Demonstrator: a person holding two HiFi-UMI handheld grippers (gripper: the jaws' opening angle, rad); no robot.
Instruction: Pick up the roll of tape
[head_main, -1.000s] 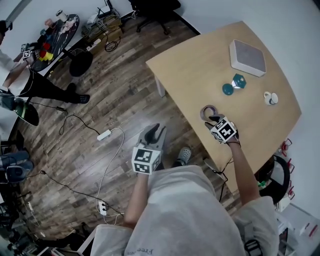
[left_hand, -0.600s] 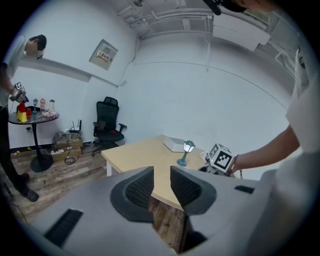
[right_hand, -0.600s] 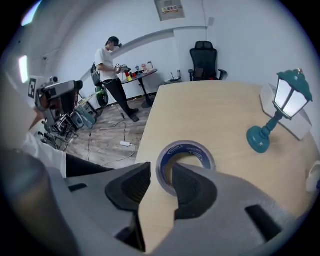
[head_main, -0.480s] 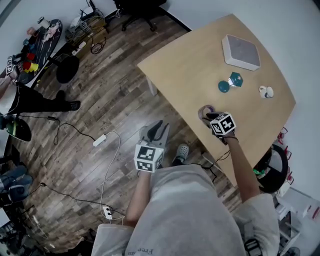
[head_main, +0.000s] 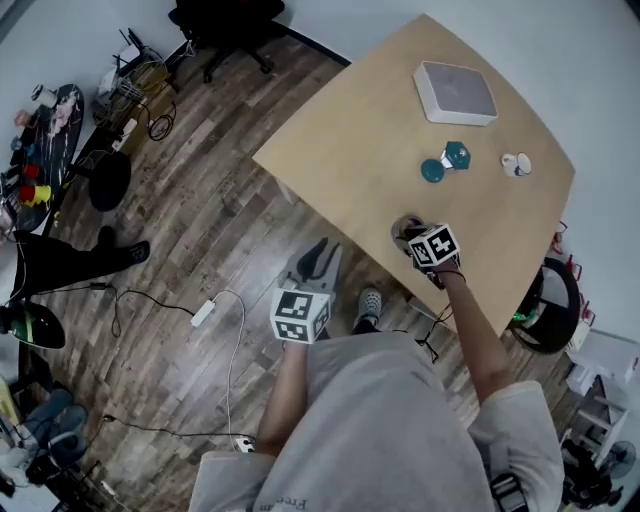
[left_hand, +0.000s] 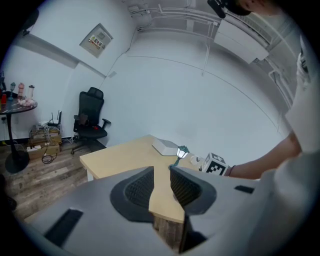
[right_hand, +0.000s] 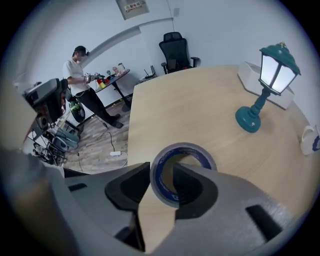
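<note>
The roll of tape (head_main: 404, 224), grey with a blue inner face, lies flat near the front edge of the wooden table (head_main: 350, 150). My right gripper (head_main: 411, 236) points steeply down onto it. In the right gripper view the tape (right_hand: 186, 148) has its near wall between the jaws of my right gripper (right_hand: 161, 172): one jaw stands outside the ring, the other inside it. The jaws have just been opening slightly and do not press on the wall. My left gripper (head_main: 318, 260) hangs over the floor left of the table, my left gripper (left_hand: 161, 172) slightly open and empty.
A teal lantern lamp (head_main: 447, 160) and a small white item (head_main: 516, 164) stand behind the tape, a white box (head_main: 455, 92) farther back. A cable and power strip (head_main: 203, 313) lie on the wood floor. An office chair (head_main: 225, 20) and a person (right_hand: 82, 75) are far off.
The right gripper has rolled about its axis and settled slightly lower over the tape. The left gripper has swung forward over the floor. The head view has shifted, so the table sits higher in the picture.
</note>
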